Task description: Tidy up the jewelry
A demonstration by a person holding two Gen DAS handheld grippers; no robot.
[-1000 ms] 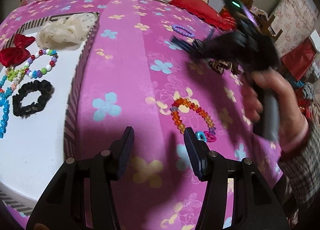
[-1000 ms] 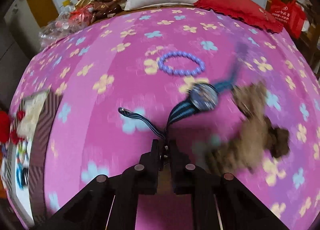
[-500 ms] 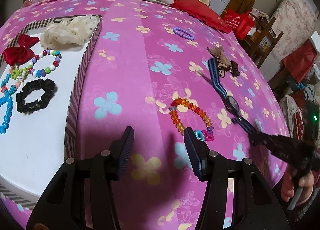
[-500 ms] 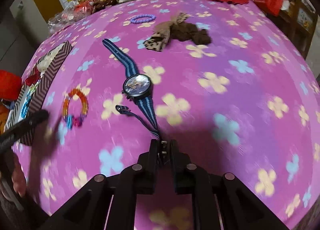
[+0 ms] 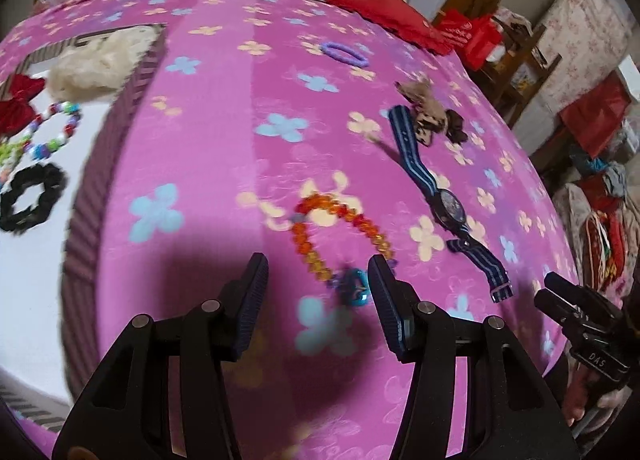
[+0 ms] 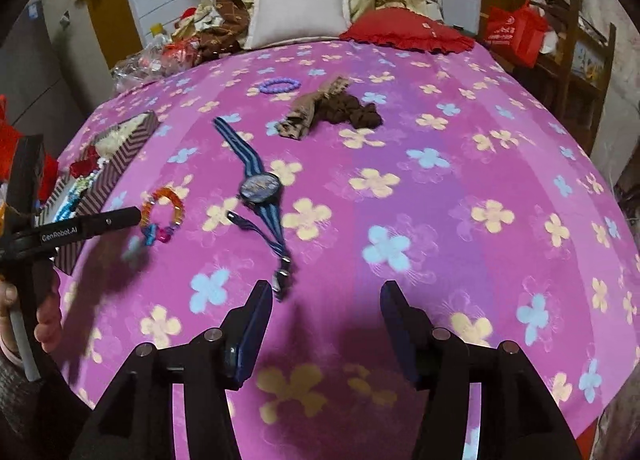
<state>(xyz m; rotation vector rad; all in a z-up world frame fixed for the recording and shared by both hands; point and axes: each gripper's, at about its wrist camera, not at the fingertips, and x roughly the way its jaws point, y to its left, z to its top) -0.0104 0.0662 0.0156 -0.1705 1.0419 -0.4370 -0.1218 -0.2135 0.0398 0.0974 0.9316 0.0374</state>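
On the fleecy floral blanket [image 6: 400, 108], a striped woven-strap watch [image 6: 260, 186] lies flat.

The left hand-held gripper [image 5: 318, 292] points steeply downward, its jaws standing partly apart with nothing pressed between the pads. The right hand-held gripper [image 6: 326, 324] tilts down at a like angle; its jaws are opening, and nothing lies between them. A hand [image 6: 24, 312] grips the left tool's handle, seen at the right wrist view's left edge.
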